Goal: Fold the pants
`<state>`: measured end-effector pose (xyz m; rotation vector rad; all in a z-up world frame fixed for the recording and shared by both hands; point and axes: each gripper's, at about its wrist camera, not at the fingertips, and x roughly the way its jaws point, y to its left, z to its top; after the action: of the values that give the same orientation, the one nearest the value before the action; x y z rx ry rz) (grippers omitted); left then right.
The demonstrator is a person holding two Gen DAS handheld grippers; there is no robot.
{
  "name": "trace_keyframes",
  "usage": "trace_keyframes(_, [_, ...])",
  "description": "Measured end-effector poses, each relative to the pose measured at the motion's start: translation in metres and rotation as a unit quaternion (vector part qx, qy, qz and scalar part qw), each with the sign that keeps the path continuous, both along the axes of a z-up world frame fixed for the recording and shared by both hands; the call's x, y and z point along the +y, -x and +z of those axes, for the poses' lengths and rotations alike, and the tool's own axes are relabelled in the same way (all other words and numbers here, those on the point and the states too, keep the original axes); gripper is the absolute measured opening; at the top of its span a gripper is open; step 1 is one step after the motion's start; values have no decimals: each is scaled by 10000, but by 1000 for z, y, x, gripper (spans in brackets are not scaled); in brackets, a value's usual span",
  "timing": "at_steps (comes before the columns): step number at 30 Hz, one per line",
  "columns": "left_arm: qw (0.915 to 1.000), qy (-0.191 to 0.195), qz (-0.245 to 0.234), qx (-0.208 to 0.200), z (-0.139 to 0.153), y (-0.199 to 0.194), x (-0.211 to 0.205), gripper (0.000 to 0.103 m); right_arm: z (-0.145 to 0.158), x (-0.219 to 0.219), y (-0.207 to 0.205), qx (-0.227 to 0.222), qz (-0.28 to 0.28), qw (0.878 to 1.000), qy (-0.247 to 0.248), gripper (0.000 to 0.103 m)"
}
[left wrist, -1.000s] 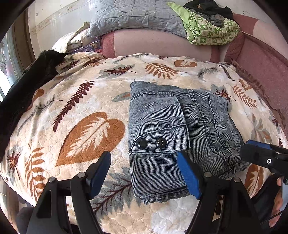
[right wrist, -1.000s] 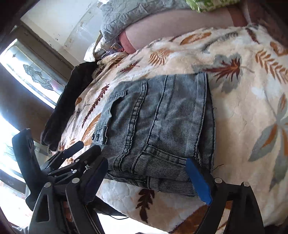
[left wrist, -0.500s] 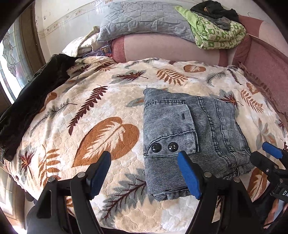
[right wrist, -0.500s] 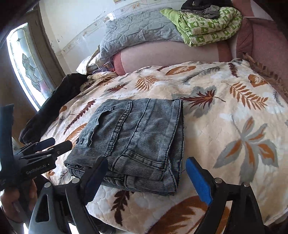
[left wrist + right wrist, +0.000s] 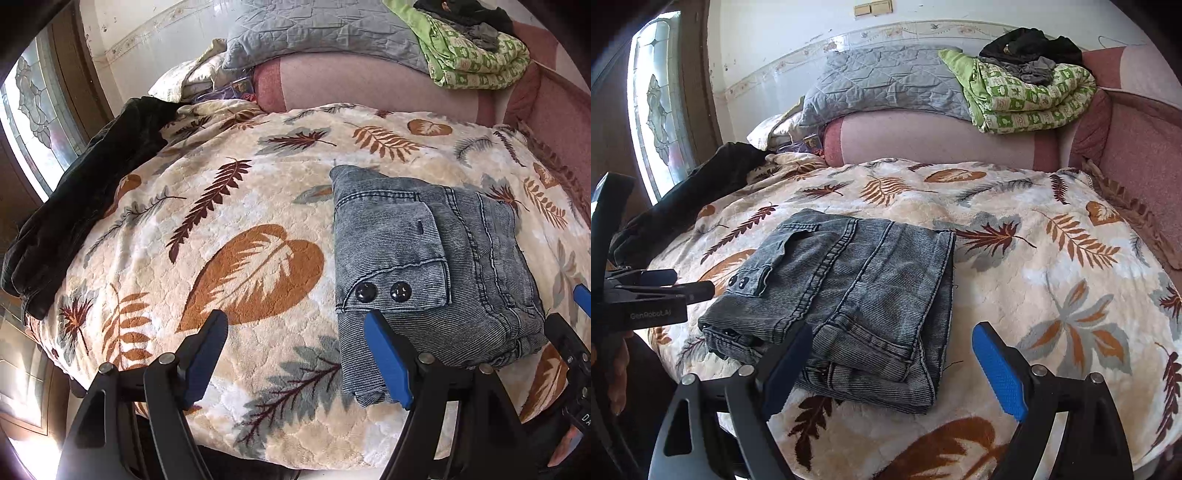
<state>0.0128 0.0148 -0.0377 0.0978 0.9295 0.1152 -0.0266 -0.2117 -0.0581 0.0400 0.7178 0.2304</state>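
Judging by how they lie, the pants (image 5: 846, 295) look folded already: a compact, squared denim stack sitting on the leaf-print blanket (image 5: 229, 258) of the bed, near its front edge, pocket flap with two dark buttons (image 5: 382, 292) facing up. Your left hand-held gripper (image 5: 295, 354) hovers with its jaws spread wide and nothing between them, its right finger just in front of the bundle's near-left corner; your right hand-held gripper (image 5: 890, 365) is likewise wide open and empty, poised over the near edge of the stack. Expect this denim to feel thick, fairly heavy and soft rather than stiff, so layers will slump if you lift from one corner only. If you need to tidy or shift it, pinch through all layers at the thick folded edge nearest you, one gripper toward each end, and avoid the loose pocket flap.
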Motion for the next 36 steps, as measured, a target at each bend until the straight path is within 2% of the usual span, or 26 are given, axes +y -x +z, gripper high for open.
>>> trace_keyframes(5, [9999,136,-42,-80,5,2,-1,77,-2,-6,-1,76,-56,9998,-164,90])
trace_keyframes(11, [9994,309,-143,-29,5,3,-3,77,-7,-24,-6,313,-215,9969,-683,90])
trace_keyframes(14, [9958,871,-214,186,-1,0,6,77,-13,-41,-12,621,-290,9894,-1279,91])
trace_keyframes(18, [9847,1656,-300,452,-10,-13,23,77,-26,-66,-31,1332,-373,9658,-2195,91])
trace_keyframes(20, [9716,2276,-397,506,-13,-23,34,77,-30,-76,-47,1716,-277,9515,-2539,91])
trace_keyframes(22, [9483,3081,-430,625,-19,-36,45,77,-37,-84,-67,2190,-123,9297,-2959,91])
trace_keyframes(23, [9375,3383,-429,696,-23,-43,48,77,-38,-87,-76,2296,-128,9230,-3085,91])
trace_keyframes(25, [9208,3776,-412,885,-31,-57,51,77,-42,-89,-94,2528,-74,9142,-3168,91])
trace_keyframes(28, [9041,4117,-493,1032,-42,-72,48,77,-54,-84,-119,2986,-56,8986,-3215,91])
trace_keyframes(29, [8999,4194,-499,1088,-46,-77,46,77,-61,-81,-125,3127,-69,8927,-3244,91])
trace_keyframes(31, [8977,4226,-481,1153,-51,-83,44,77,-73,-76,-134,3334,-191,8873,-3180,92])
trace_keyframes(36, [8855,4449,-475,1255,-62,-95,44,76,-79,-56,-146,3476,21,8729,-3424,92])
